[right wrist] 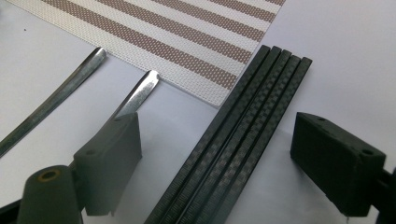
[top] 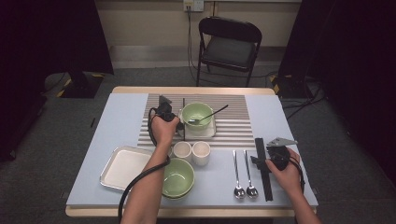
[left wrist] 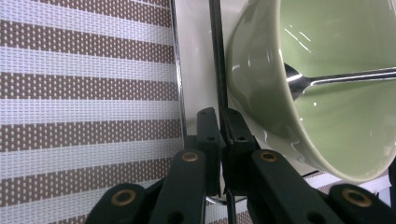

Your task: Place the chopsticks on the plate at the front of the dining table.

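Black chopstick (left wrist: 217, 60) clamped in my left gripper (left wrist: 220, 135), lying beside green bowl (left wrist: 327, 88) on striped placemat (left wrist: 84, 93). Remaining chopsticks (right wrist: 233, 140) lie lengthwise between spread jaws of right gripper (right wrist: 233, 168), nearer hand.

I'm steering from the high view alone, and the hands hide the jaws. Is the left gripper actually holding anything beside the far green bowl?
Observer: Yes. The left gripper has its jaws shut on a thin black stick that runs alongside the green bowl.
Operator: And the right gripper?
Observer: The right gripper has its jaws open, one on each side of the black sticks on the table, with the pads clear of them.
Operator: How many sticks lie there?
Observer: Four, side by side and touching.
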Available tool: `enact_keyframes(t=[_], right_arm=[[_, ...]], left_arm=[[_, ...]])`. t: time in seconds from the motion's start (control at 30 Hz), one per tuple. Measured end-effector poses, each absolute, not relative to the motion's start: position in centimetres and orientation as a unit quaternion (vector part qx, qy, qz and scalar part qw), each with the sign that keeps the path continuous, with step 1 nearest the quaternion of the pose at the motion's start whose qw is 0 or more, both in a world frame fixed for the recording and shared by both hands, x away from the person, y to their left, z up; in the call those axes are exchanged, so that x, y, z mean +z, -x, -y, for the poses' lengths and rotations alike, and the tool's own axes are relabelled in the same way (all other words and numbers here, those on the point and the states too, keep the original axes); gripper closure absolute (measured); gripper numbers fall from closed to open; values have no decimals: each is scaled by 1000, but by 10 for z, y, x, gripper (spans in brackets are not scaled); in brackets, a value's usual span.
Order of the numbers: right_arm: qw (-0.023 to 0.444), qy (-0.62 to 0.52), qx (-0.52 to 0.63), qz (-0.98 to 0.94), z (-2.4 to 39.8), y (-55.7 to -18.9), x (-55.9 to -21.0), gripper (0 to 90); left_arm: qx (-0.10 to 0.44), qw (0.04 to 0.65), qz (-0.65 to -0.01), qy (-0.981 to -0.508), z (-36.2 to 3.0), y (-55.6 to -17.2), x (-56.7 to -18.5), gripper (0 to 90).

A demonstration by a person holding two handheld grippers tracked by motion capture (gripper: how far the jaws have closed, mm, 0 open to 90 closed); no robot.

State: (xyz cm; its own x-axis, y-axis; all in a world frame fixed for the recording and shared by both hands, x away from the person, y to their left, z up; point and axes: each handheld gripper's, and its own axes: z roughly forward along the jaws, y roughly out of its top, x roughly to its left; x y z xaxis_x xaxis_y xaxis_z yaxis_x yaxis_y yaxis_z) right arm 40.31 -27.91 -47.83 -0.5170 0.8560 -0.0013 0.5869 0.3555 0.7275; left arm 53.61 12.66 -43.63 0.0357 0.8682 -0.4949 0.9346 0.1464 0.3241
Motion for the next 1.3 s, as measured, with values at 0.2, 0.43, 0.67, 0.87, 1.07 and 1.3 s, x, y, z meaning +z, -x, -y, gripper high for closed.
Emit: enact_keyframes(t=[0.2, 0.43, 0.67, 0.87, 1.07, 1.3], right_arm=[[195, -452, 345, -799, 279, -403, -478, 155], [195, -452, 345, -799, 279, -403, -478, 154], [195, -452, 345, -799, 279, -403, -478, 155], [195, -452, 345, -799, 279, -403, -478, 155], [195, -452, 345, -799, 279, -403, -478, 155], [195, -451, 345, -800, 279, -403, -478, 155]], left_arm=[[-54, 307, -691, -652, -125, -535, -435, 862], [-51, 320, -692, -645, -129, -534, -430, 826], [-36, 329, -678, -657, -136, -531, -421, 764], [-28, 338, -673, -657, -142, -529, -415, 711], [-9, 337, -662, -669, -146, -528, -414, 613], [3, 342, -654, -675, -149, -526, -412, 451]])
